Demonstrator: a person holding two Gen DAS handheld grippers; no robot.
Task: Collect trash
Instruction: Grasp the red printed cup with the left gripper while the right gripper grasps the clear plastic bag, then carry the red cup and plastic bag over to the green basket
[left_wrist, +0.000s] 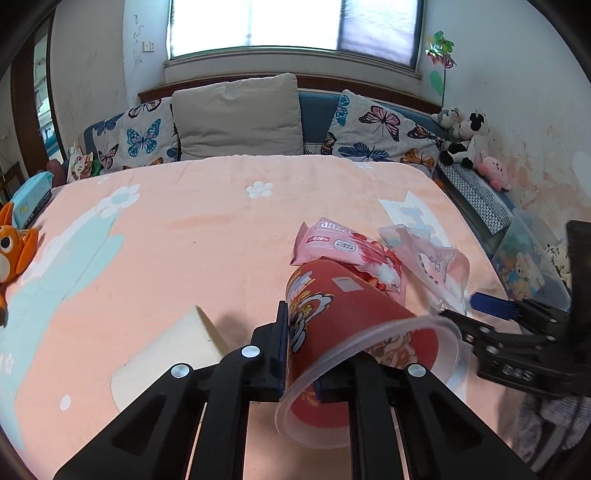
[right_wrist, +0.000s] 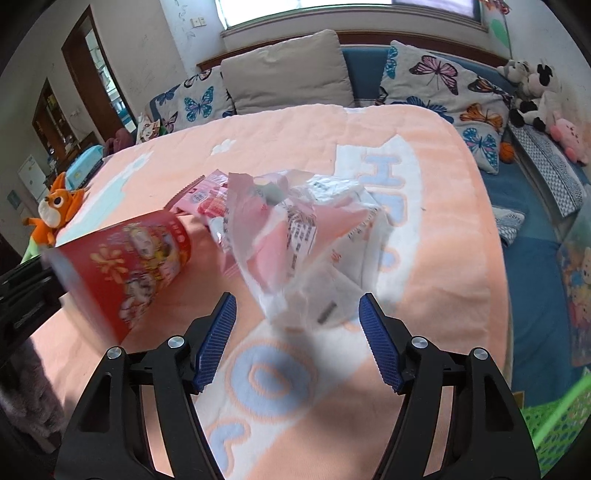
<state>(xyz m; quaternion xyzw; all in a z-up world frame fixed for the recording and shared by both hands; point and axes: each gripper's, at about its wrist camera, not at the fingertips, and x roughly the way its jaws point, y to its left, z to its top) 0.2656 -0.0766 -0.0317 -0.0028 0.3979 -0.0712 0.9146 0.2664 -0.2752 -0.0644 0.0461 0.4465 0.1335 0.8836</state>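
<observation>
place: bedroom in a home | bed with peach flower blanket (left_wrist: 192, 229) in the middle | butterfly pillows (left_wrist: 384, 127) at 12 o'clock under a window (left_wrist: 291, 26) | toy cow (left_wrist: 467, 138) at 2 o'clock | orange stuffed fox (right_wrist: 55, 210) at 9 o'clock

a peach blanket-covered bed (left_wrist: 184, 236) carries a pink snack packet (left_wrist: 343, 247) and crumpled clear wrappers (right_wrist: 310, 243).

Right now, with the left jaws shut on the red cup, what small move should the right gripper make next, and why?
Probably ease the right gripper forward and down until its open jaws straddle the crumpled clear wrapper, then close. The wrapper lies loose on the peach blanket just ahead of the jaws, and the left gripper is already occupied with the red cup.
</observation>
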